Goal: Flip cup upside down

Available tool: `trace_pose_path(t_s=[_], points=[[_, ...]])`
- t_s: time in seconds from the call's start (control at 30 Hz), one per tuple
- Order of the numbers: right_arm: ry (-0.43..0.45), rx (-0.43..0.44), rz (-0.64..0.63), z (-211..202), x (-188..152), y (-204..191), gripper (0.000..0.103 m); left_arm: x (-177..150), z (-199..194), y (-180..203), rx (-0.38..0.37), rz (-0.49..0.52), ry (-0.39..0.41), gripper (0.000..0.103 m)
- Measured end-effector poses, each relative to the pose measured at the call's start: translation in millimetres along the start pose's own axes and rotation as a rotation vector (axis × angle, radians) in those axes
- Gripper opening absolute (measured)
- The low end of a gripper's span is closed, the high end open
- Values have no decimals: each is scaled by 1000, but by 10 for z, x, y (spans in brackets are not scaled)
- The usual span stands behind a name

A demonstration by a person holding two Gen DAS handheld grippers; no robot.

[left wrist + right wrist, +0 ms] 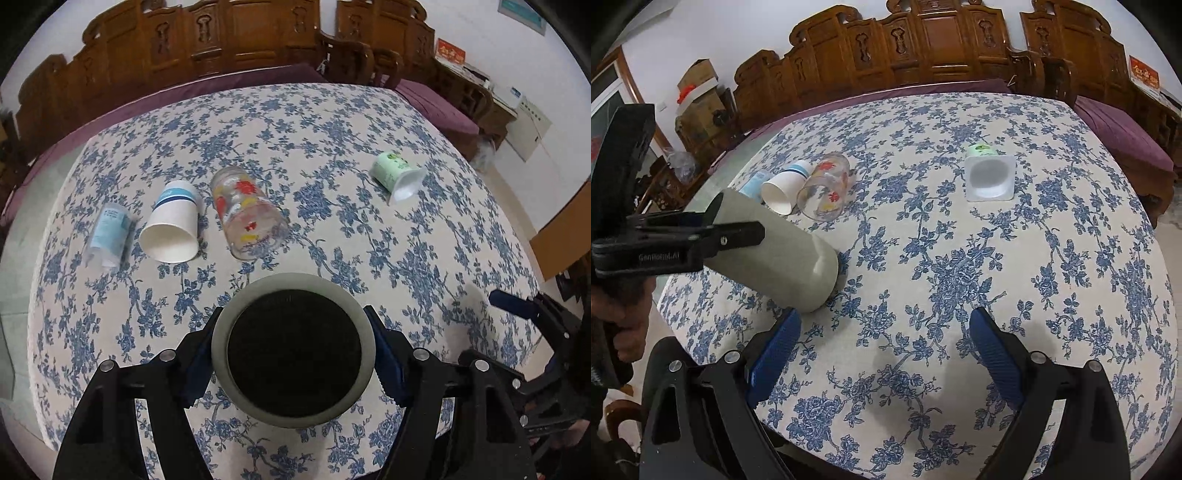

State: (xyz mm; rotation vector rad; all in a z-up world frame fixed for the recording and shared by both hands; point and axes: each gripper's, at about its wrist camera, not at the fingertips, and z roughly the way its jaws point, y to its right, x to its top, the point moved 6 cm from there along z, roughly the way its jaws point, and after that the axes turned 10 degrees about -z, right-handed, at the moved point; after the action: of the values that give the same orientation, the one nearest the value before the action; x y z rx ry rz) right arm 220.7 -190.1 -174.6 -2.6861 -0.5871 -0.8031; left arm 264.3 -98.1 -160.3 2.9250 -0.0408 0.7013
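My left gripper (293,354) is shut on a grey cup (293,354) with a dark inside, its mouth facing the camera. In the right wrist view the grey cup (783,258) is tilted, its base low over the tablecloth, with the left gripper (713,232) clamped on it. My right gripper (886,354) is open and empty above the near table. It shows at the right edge of the left wrist view (524,306).
On the floral tablecloth (332,147) lie a clear blue-labelled cup (109,232), a white paper cup (173,229), a painted glass (247,214) and a green cup (397,177), all on their sides. Carved wooden chairs (221,40) stand behind the table.
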Motion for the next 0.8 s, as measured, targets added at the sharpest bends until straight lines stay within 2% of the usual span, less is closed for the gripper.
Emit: trace_pose_path(t_s=[0.57, 0.63, 0.8], points=[[25, -15, -1, -132, 13, -11, 94, 4, 70, 156, 2, 38, 24, 70], [27, -18, -1, -159, 8, -16, 94, 7, 20, 176, -26, 32, 38, 69], [39, -30, -5, -250, 10, -36, 94, -32, -171, 157, -29, 34, 77, 70]])
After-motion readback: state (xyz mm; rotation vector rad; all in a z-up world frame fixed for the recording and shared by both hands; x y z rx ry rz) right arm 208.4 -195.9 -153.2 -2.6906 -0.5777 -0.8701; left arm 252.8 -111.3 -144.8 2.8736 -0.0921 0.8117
